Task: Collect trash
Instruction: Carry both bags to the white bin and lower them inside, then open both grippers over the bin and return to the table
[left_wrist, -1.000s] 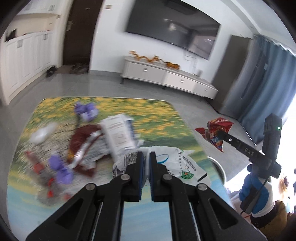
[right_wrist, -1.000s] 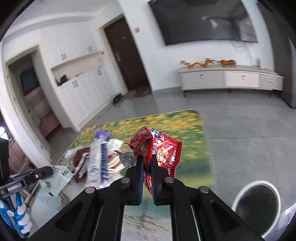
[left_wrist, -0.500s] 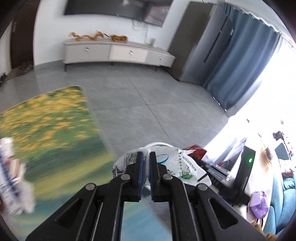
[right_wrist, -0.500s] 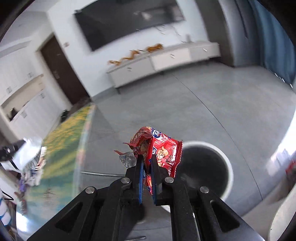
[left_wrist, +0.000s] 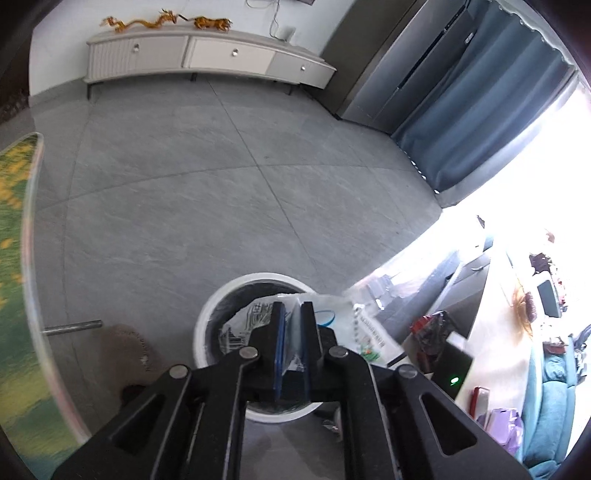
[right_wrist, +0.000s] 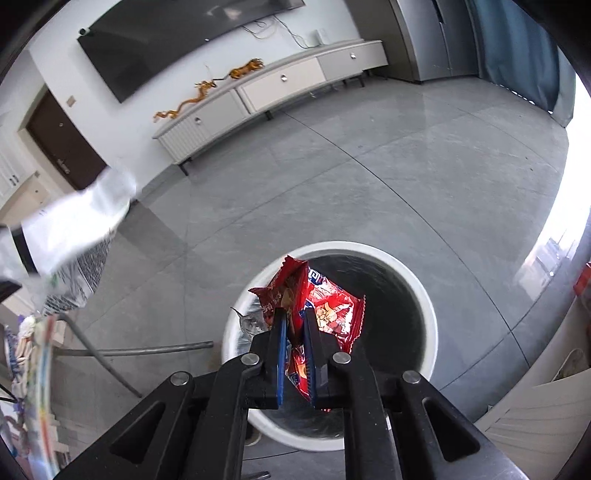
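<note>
My left gripper (left_wrist: 291, 312) hangs over the round white trash bin (left_wrist: 207, 314) on the grey floor. Its jaws have parted a little, and a white plastic bag (left_wrist: 354, 325) still sits between the pads. My right gripper (right_wrist: 293, 317) is over the same bin (right_wrist: 424, 295), its jaws also slightly parted around a red snack wrapper (right_wrist: 328, 306) that still sits between them. The white bag shows blurred at the left of the right wrist view (right_wrist: 74, 221). The red wrapper shows at the right of the left wrist view (left_wrist: 428, 328).
The glass table edge with the yellow-flower cloth (left_wrist: 14, 258) lies at the left, with a metal table leg (right_wrist: 147, 349) near the bin. A white TV cabinet (left_wrist: 207, 55) stands along the far wall. Blue curtains (left_wrist: 480, 122) hang at the right. A cluttered counter (left_wrist: 517, 332) is close on the right.
Both grippers have swung from the table to above the bin, carrying the bag and the wrapper. Both pairs of jaws have opened slightly since half a second ago.
</note>
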